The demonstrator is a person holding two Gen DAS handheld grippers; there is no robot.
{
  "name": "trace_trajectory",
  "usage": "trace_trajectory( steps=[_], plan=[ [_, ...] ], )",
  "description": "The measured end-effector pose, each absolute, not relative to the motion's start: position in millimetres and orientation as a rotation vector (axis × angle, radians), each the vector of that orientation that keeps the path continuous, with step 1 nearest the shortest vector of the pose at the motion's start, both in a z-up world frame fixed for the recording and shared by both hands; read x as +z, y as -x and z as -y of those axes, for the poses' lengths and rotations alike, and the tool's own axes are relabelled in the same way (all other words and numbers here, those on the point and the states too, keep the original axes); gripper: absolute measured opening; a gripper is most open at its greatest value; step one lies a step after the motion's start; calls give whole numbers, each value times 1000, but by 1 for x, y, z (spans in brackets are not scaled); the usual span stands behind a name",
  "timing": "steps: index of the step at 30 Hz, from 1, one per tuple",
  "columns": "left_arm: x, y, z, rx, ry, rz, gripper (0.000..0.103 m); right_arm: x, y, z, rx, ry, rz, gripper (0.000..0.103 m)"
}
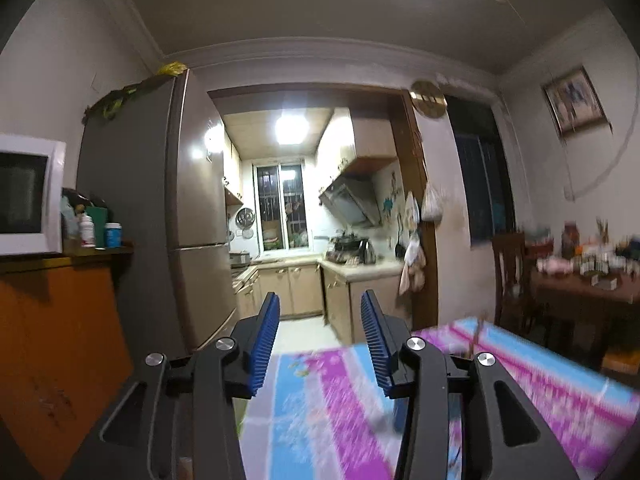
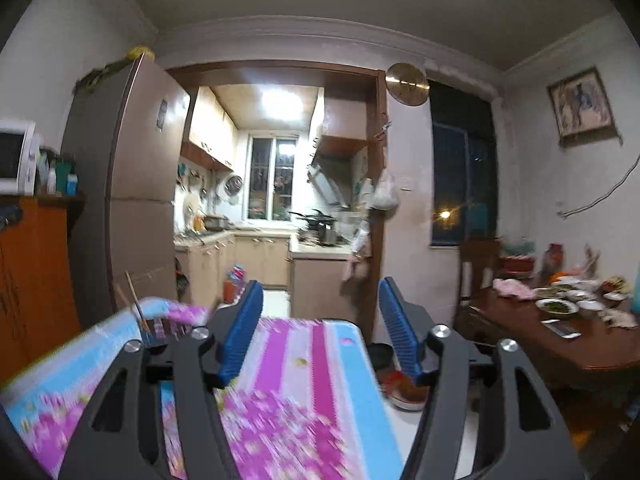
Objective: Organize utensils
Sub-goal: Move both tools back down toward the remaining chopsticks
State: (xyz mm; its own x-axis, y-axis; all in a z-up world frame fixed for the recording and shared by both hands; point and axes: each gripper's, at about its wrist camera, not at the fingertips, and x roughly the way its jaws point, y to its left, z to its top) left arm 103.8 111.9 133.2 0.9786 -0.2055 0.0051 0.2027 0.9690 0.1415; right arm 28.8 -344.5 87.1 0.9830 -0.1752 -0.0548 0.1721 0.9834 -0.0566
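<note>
Right now both of my tools are empty: the left hand-held gripper [image 1: 320, 312] has its blue pads spread apart with nothing between them, and the right hand-held gripper [image 2: 322, 300] is just as wide apart and just as bare. Both hang above the bench [image 2: 344, 344], which is covered in a pink, blue and white flowered cloth, and both point over its far edge toward the kitchen instead of down at the work.

The utensils are hard to make out. Ahead and to the left of the right hand-held gripper, near the far left corner of the cloth, thin wooden sticks that look like chopsticks [image 2: 136, 300] rise at a slant out of something dark; what holds them I cannot tell, as my own gripper body covers it. From the left hand-held gripper they show only as a blurred brownish streak ahead and to the right.

To do this step well, I judge I should first tilt both grippers down until the bench top fills the view, slow my hands so the blur goes, and approach the sticks from the side, closing on them low and square.

Beyond the bench stand a fridge [image 1: 160, 208] and, off to the right, a dining table [image 2: 560, 340] with dishes.
</note>
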Motion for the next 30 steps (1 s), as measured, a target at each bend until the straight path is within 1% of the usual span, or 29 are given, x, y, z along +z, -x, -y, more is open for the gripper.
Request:
trace_trajectory(
  steps=[5, 7, 8, 11, 13, 14, 16, 17, 19, 22, 26, 28, 30],
  plan=[
    [86, -51, -118, -183, -235, -40, 51, 52, 19, 343, -183, 25, -143, 59],
    [64, -37, -118, -154, -258, -80, 56, 37, 33, 337, -190, 23, -178, 59],
    [57, -35, -120, -148, -258, -97, 61, 28, 40, 332, -187, 22, -195, 59],
    [20, -25, -122, -167, -232, -200, 62, 8, 47, 315, -142, 8, -239, 58],
    [-5, -20, -118, -191, -232, -263, 62, -14, 51, 295, -86, 22, -281, 51],
    [-15, -18, -116, -202, -237, -287, 60, -28, 51, 280, -58, 43, -307, 49],
    [-43, -11, -111, -243, -234, -358, 55, -48, 48, 259, -3, 66, -353, 41],
    [-55, -8, -110, -268, -215, -398, 53, -63, 43, 244, 40, 76, -393, 39],
    [-77, -6, -104, -304, -181, -472, 51, -82, 37, 225, 87, 91, -445, 32],
    [-97, -1, -95, -315, -182, -523, 49, -109, 30, 191, 115, 181, -494, 27],
    [-105, 5, -81, -332, -194, -528, 49, -126, 29, 168, 136, 241, -508, 24],
    [-107, 6, -69, -365, -203, -528, 47, -131, 26, 164, 126, 249, -514, 22],
    [-109, 7, -54, -409, -238, -525, 42, -136, 25, 161, 114, 271, -518, 20]
  ],
)
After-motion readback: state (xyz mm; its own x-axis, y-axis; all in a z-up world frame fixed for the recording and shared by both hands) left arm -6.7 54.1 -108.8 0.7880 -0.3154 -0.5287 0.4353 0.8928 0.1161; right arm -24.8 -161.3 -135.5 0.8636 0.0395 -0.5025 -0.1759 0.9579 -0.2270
